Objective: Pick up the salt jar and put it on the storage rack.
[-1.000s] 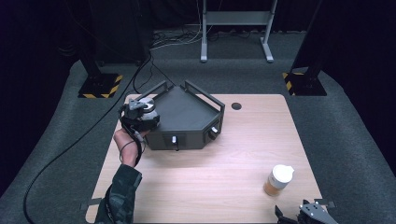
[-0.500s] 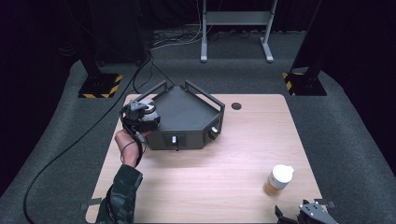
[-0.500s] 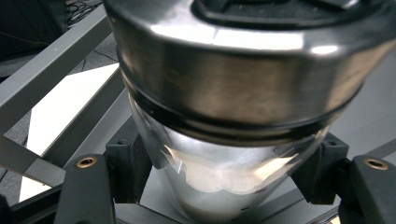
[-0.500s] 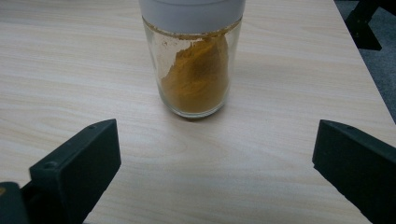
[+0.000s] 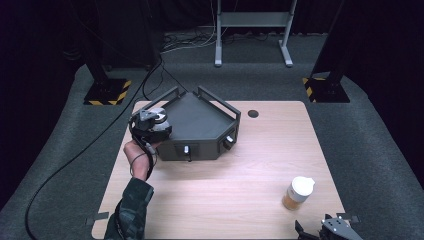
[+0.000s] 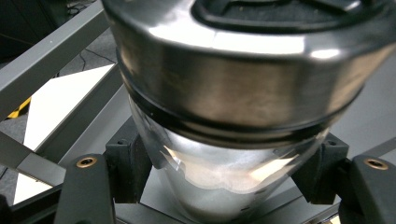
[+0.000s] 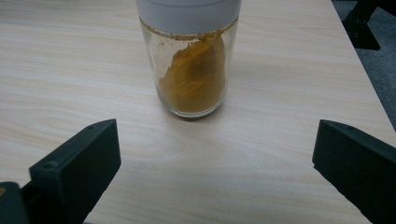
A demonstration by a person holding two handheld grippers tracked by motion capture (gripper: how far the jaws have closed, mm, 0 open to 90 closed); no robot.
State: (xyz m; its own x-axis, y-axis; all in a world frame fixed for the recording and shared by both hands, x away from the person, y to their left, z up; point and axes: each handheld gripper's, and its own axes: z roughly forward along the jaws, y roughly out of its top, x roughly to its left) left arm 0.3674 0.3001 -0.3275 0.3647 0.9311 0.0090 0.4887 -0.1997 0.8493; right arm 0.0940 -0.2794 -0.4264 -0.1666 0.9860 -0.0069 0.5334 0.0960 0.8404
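My left gripper (image 5: 156, 127) is shut on a glass shaker (image 6: 233, 93) with a shiny steel lid and white powder inside. Both pads press on its lower glass wall. It is held at the left corner of a dark grey angular tray (image 5: 200, 120), whose rails (image 6: 56, 51) pass behind the shaker. My right gripper (image 5: 326, 231) rests at the table's near right edge with its jaws wide open and nothing between them. Just ahead of the right gripper (image 7: 215, 172) stands a glass spice jar (image 7: 191, 79) of orange powder with a white lid; the spice jar (image 5: 298, 192) is upright on the wood.
The light wooden table (image 5: 250, 170) has a round cable hole (image 5: 253, 113) near its far edge. A black cable (image 5: 75, 160) trails off left over grey carpet. Black stand bases with yellow-striped corners (image 5: 107, 92) sit beyond the table.
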